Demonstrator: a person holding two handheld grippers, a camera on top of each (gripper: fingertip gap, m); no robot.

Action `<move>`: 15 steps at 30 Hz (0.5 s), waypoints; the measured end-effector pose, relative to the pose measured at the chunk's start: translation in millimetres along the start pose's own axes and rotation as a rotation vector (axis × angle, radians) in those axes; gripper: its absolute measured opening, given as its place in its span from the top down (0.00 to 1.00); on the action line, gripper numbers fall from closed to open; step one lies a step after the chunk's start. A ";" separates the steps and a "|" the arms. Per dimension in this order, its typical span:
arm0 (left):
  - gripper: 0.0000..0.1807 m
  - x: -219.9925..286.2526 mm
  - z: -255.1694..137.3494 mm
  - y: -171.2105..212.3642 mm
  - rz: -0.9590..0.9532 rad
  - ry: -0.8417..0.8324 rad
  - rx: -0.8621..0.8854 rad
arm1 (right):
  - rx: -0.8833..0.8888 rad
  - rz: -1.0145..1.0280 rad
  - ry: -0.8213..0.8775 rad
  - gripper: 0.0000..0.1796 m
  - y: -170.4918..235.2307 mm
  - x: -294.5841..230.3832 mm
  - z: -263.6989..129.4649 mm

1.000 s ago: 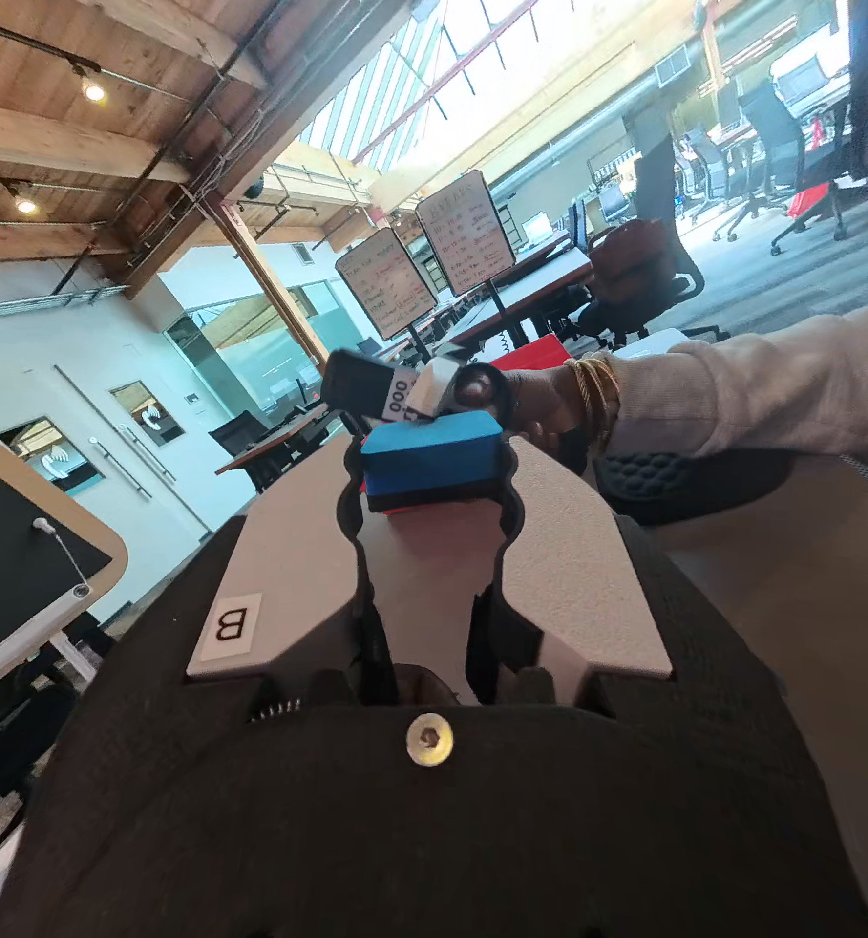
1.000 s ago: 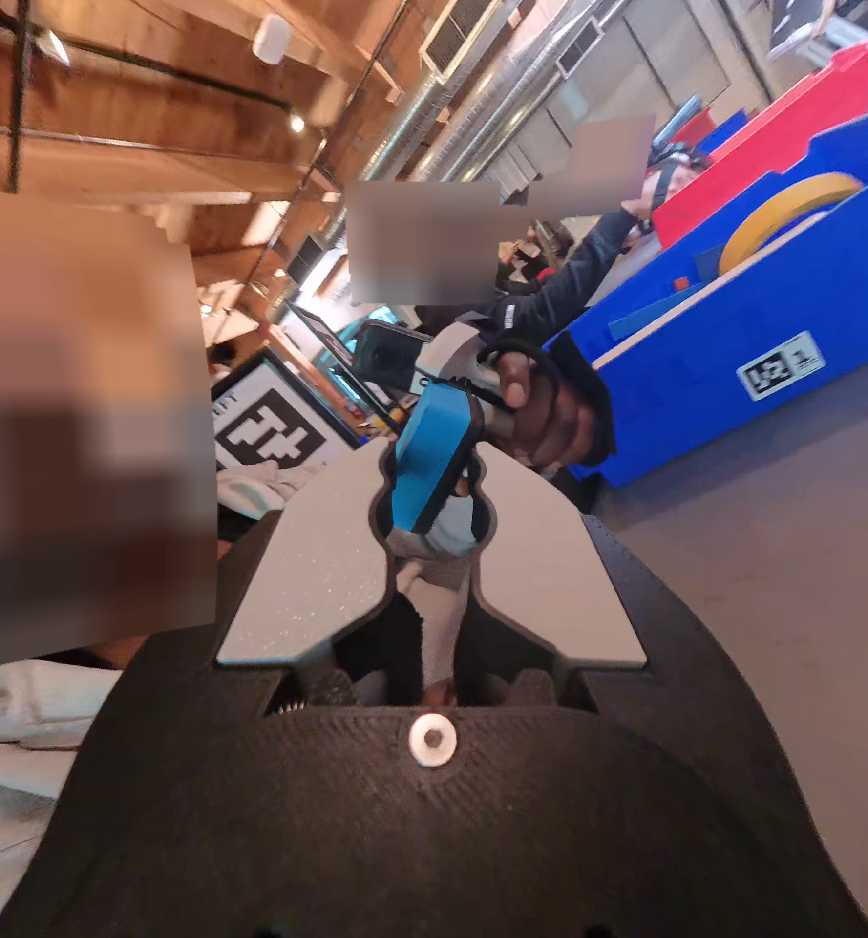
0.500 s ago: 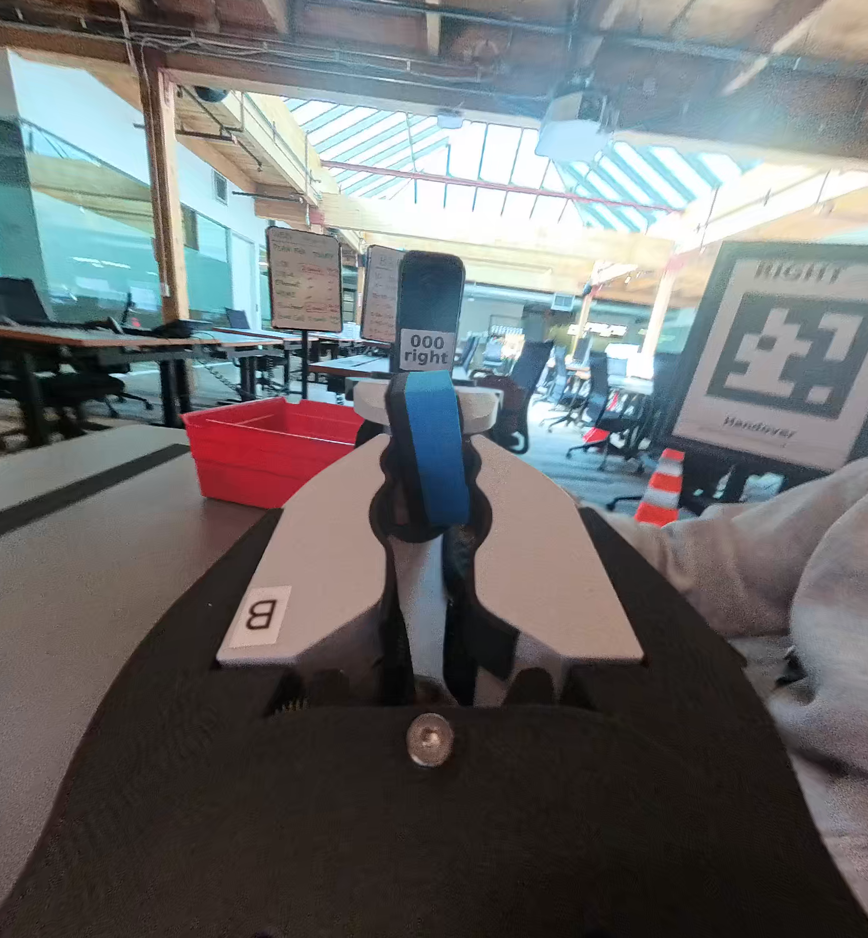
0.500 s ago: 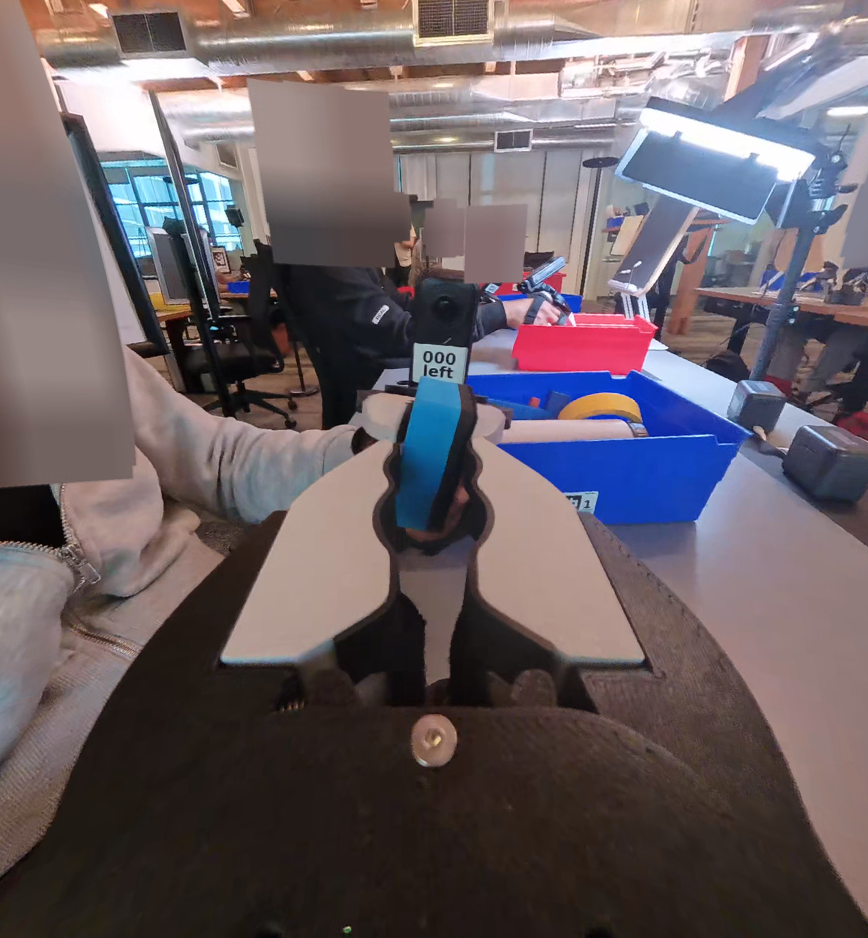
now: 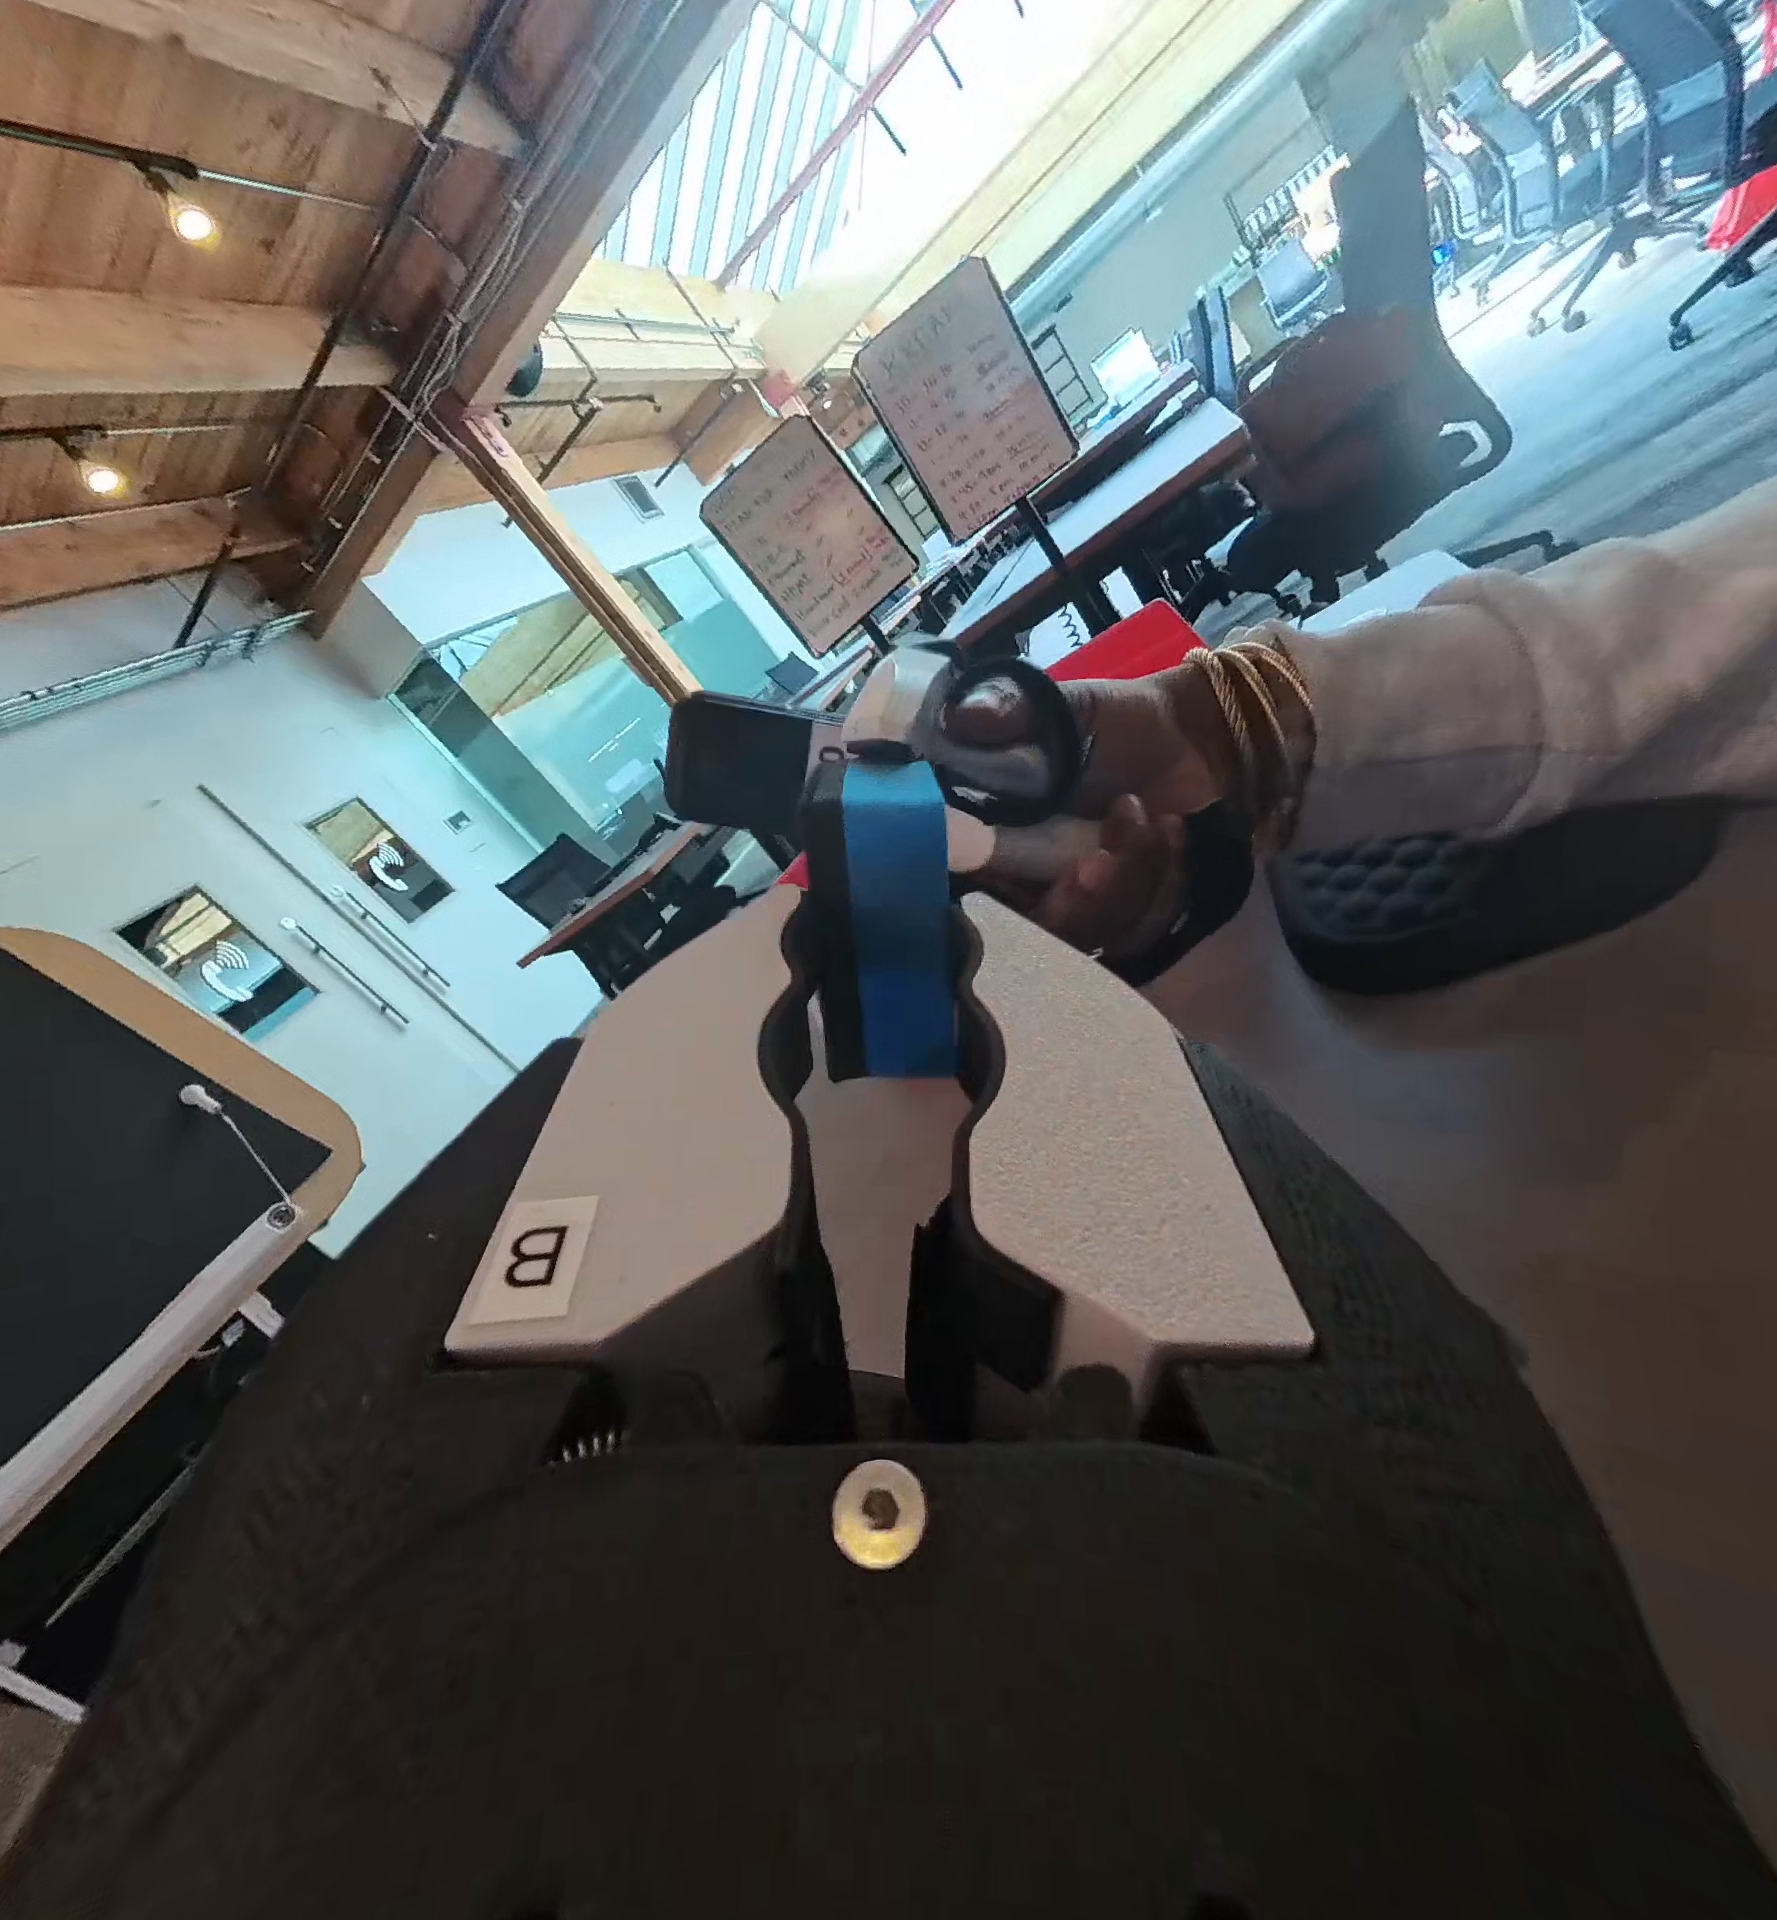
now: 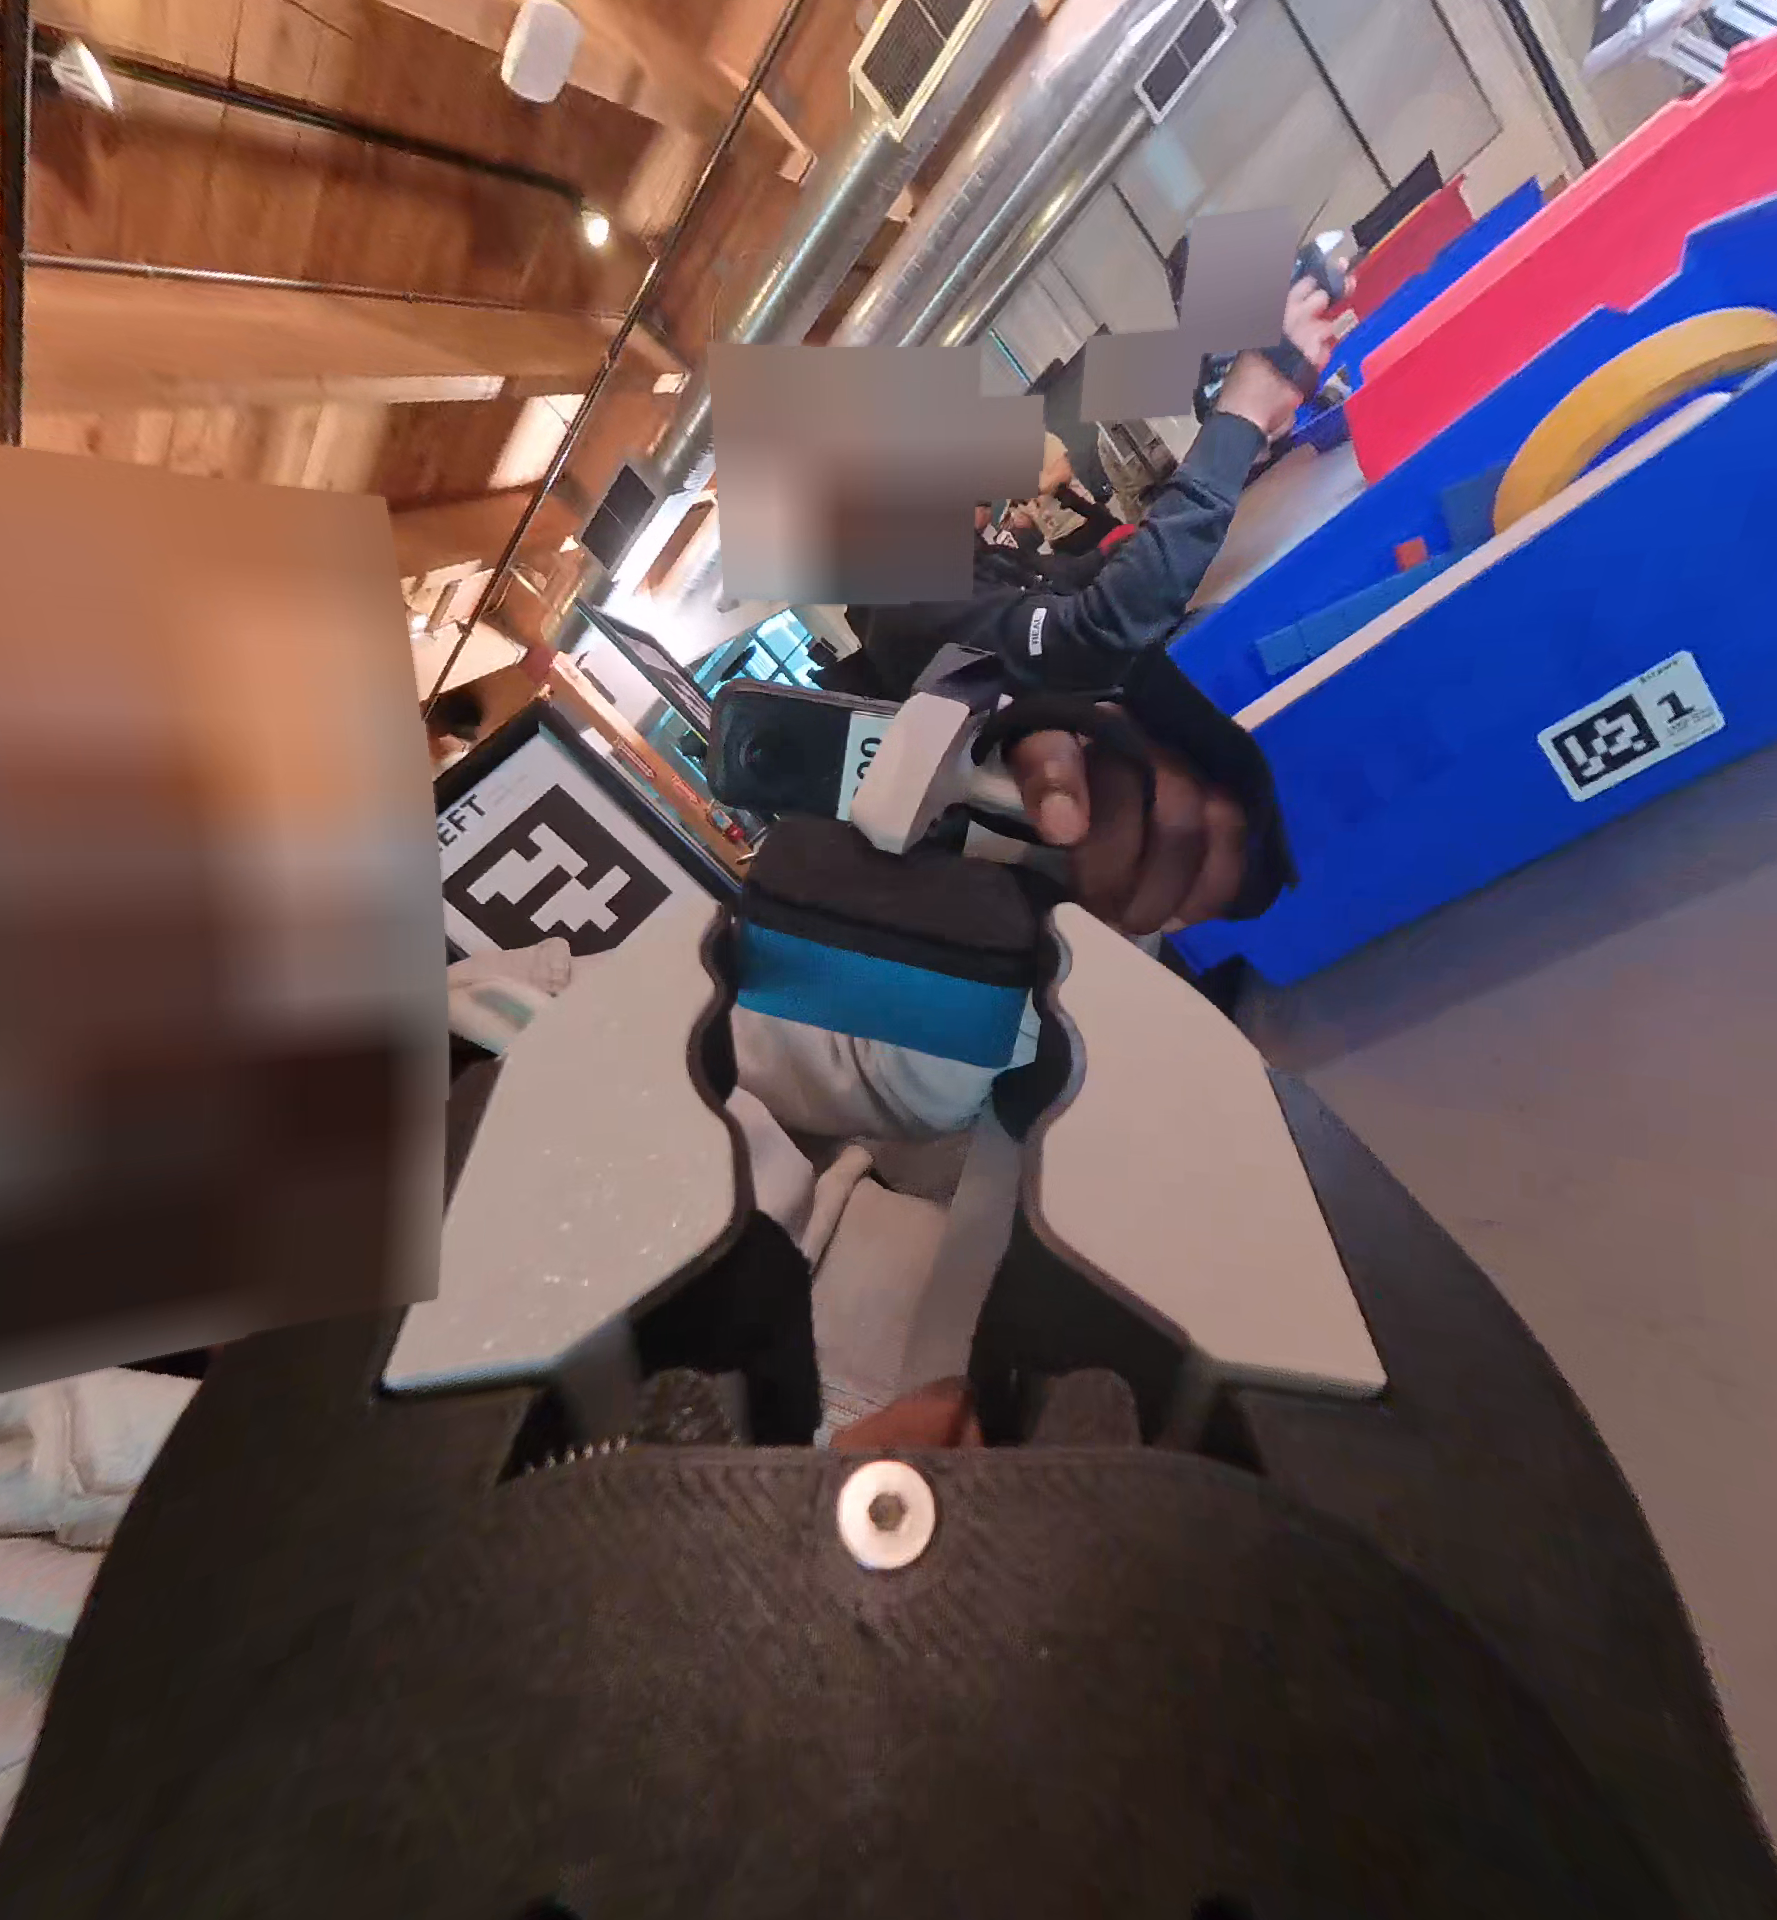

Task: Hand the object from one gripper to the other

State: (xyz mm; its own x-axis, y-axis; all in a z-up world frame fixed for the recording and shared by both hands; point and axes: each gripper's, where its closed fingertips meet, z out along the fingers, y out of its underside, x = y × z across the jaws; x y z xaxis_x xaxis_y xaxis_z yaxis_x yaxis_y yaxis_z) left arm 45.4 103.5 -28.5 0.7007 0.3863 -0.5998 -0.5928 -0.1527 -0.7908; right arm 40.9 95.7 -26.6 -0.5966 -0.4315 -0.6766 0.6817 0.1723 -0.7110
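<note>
one blue-and-black foam block [image 5: 889, 935], rectangular, soft-looking, up in the air between both tools | left gripper [image 5: 879, 997] clamped on its thin sides, wavy black finger edges, matte grey plates | right gripper [image 6: 879, 997] spread wide across its long side, can't tell if it's squeezing | two bins behind: blue bin [image 6: 1486, 748], red bin [image 6: 1590, 239]

Left hand-held gripper [image 5: 879, 997]: fingers narrowly spread, pinching the blue-and-black block [image 5: 889, 935] edge-on between the tips. Right hand-held gripper [image 6: 884, 997]: fingers spread wider, both touching the ends of the same block, which lies crosswise between them. The two point nose to nose, rolled relative to each other; right hand [image 5: 1102, 831] and left hand [image 6: 1123, 821] each wrap a grip just beyond the tips.
</note>
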 end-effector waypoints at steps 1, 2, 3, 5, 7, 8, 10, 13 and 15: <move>0.87 -0.3 0.1 -0.8 -0.013 0.000 0.001 | 0.000 -0.016 -0.003 0.70 -0.3 -1.3 0.3; 0.87 -1.5 0.3 -1.1 -0.051 -0.006 0.006 | 0.000 -0.037 0.000 0.70 -0.9 -1.7 0.2; 0.85 -3.4 0.6 -1.9 -0.118 -0.012 0.021 | 0.010 -0.072 0.016 0.70 -2.9 -1.0 -0.6; 0.73 -10.1 0.4 -4.1 -0.302 -0.022 0.063 | 0.044 -0.198 0.057 0.70 -10.4 -2.4 -3.9; 0.63 -15.1 -0.4 -4.7 -0.502 0.001 0.088 | 0.070 -0.388 0.128 0.70 -18.3 -6.3 -7.8; 0.60 -16.7 -0.4 -5.8 -0.600 0.020 0.106 | 0.063 -0.486 0.169 0.70 -19.6 -8.1 -8.6; 0.58 -18.9 -0.2 -8.8 -0.771 0.056 0.155 | 0.038 -0.651 0.198 0.70 -17.9 -15.6 -5.9; 0.58 -16.5 -1.0 -14.8 -0.885 0.123 0.216 | 0.019 -0.771 0.191 0.70 -13.2 -22.8 0.9; 0.61 -12.8 -2.3 -19.7 -0.852 0.144 0.235 | -0.005 -0.774 0.191 0.70 -9.6 -20.8 3.5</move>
State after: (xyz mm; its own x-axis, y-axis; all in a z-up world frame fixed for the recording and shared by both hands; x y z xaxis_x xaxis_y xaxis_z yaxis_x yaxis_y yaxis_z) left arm 49.0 99.4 -5.6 0.9740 0.1630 0.1571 0.0963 0.3298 -0.9391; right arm 48.3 100.0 -5.0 -0.9624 -0.2714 -0.0108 0.0423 -0.1104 -0.9930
